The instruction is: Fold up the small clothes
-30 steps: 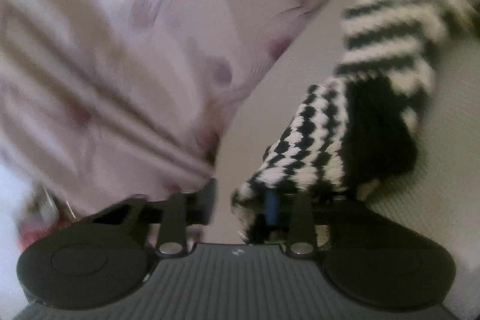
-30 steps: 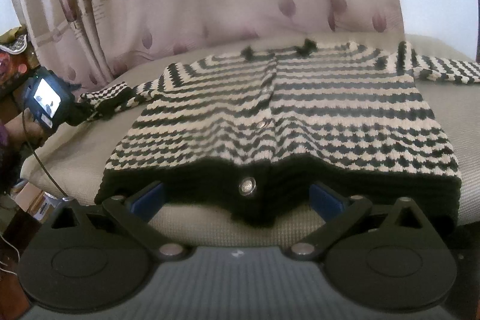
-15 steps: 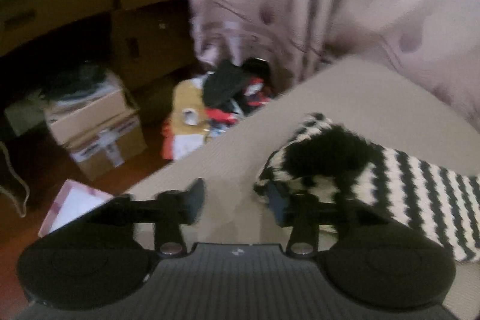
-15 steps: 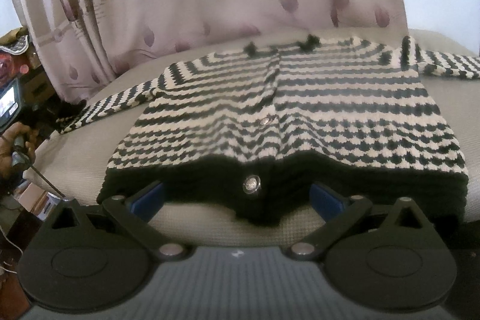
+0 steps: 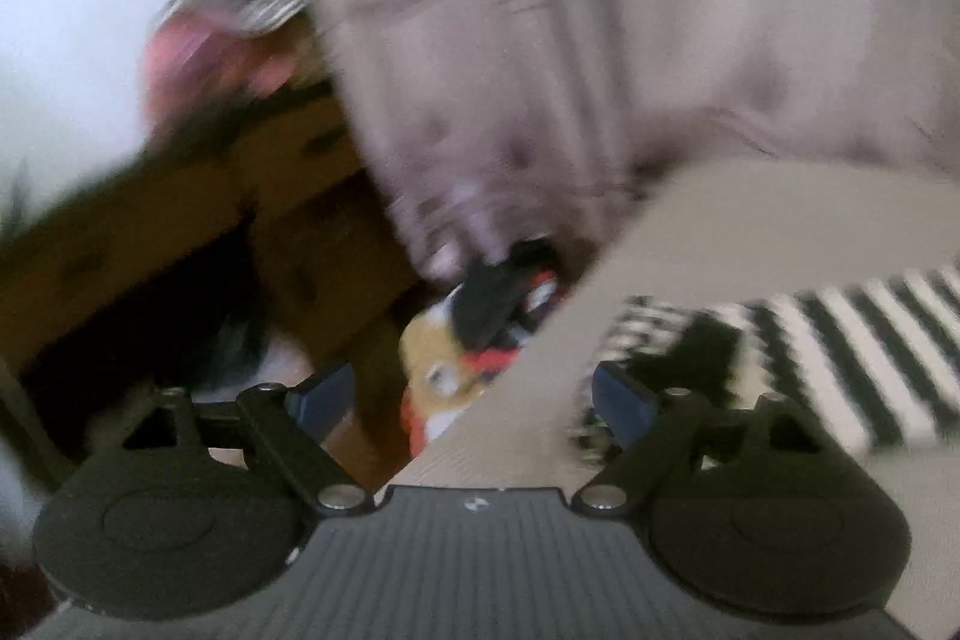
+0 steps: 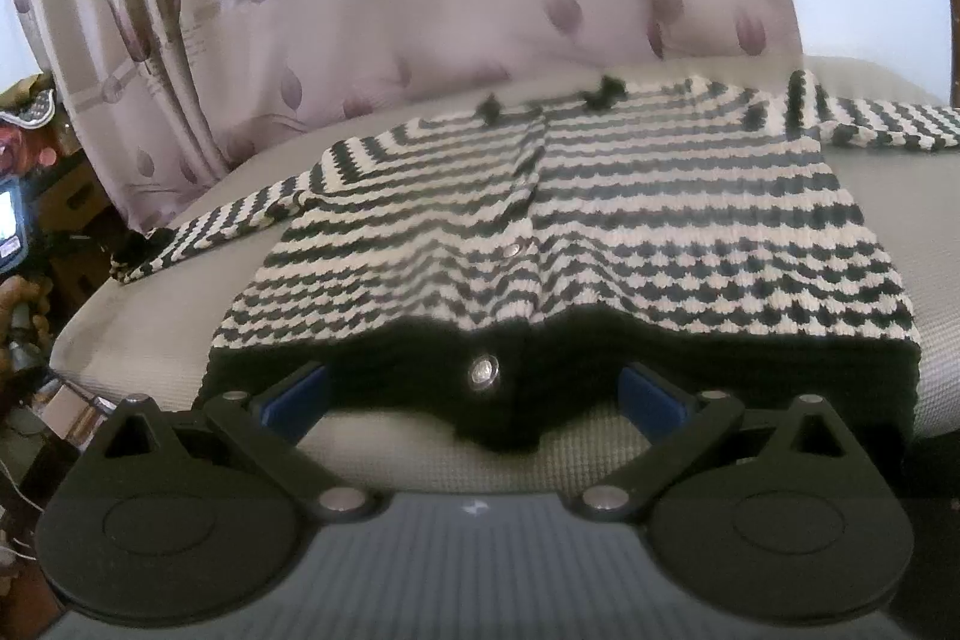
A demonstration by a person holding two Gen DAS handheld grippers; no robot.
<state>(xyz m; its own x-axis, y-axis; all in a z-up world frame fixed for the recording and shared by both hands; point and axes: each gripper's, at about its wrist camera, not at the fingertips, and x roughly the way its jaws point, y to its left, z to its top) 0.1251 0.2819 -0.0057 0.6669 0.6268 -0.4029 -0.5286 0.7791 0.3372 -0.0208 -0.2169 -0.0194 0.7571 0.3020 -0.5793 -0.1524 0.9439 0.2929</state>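
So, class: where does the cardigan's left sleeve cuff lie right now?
In the right wrist view, the cuff lies at the left, on the cushion near its edge, beside the curtain.

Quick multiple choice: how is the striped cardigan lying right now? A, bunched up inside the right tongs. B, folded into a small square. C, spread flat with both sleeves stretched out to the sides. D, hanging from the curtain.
C: in the right wrist view the striped cardigan lies open and flat on the beige cushion, one sleeve reaching left and the other sleeve reaching right.
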